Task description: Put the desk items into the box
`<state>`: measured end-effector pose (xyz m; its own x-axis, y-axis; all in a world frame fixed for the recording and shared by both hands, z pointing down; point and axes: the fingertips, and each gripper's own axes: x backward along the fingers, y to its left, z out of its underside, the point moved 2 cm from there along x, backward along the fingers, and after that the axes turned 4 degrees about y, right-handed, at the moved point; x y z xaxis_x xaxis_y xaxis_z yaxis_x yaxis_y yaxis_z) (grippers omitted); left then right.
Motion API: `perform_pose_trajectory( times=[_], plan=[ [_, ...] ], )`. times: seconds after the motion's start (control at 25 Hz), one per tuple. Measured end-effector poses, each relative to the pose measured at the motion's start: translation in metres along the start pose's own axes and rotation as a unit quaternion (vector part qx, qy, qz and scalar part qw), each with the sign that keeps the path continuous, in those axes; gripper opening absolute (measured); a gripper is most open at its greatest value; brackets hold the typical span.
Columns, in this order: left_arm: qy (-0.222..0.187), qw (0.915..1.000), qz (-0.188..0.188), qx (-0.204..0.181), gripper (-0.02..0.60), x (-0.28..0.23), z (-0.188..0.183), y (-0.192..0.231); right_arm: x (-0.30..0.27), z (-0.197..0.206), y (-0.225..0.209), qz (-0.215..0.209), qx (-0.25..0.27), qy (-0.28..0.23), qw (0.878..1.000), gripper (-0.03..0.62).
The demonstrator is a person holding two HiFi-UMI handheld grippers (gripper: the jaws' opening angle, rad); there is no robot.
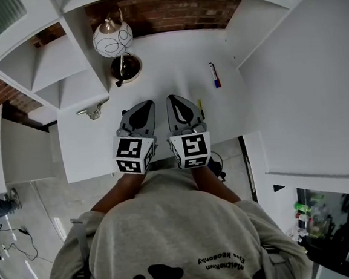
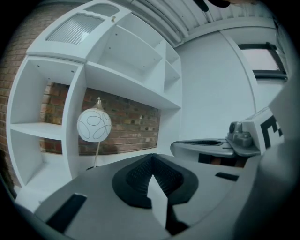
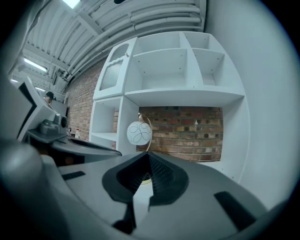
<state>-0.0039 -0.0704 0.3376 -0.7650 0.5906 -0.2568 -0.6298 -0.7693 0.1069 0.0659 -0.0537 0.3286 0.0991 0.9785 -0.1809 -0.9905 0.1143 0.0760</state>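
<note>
Both grippers hover side by side over the near edge of the white desk [image 1: 174, 63]. My left gripper [image 1: 144, 106] is shut, its jaws meeting at the tip with nothing between them [image 2: 151, 158]. My right gripper [image 1: 175, 100] is shut as well and holds nothing [image 3: 149, 157]. A marker [image 1: 215, 76] with a blue and red end lies on the desk, far right of the grippers. A thin yellow item [image 1: 200, 107] lies just right of the right gripper. A small metal clip [image 1: 92, 111] sits at the desk's left edge. No box shows in any view.
A globe lamp [image 1: 112, 38] with a dark round base [image 1: 126, 68] stands at the back left of the desk, in front of a brick wall [image 3: 187, 126]. White shelves [image 1: 47, 68] rise on the left, and a white panel [image 1: 303, 82] closes the right side.
</note>
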Motion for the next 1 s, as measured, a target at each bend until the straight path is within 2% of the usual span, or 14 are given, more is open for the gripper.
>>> perform_pose_trajectory(
  times=[0.44,0.76,1.0],
  plan=[
    [0.000,0.9962,0.080,-0.034,0.008,-0.041,-0.016,-0.064,0.044,0.003,-0.064,0.084,-0.014,0.001,0.996,0.015],
    [-0.002,0.9916,0.116,-0.058,0.007,-0.051,-0.022,-0.090,0.061,0.001,-0.092,0.123,-0.019,0.003,0.992,0.015],
    [-0.001,0.9893,0.127,-0.071,0.007,-0.060,-0.022,-0.098,0.065,0.005,-0.111,0.142,-0.021,0.008,0.990,0.015]
  ],
)
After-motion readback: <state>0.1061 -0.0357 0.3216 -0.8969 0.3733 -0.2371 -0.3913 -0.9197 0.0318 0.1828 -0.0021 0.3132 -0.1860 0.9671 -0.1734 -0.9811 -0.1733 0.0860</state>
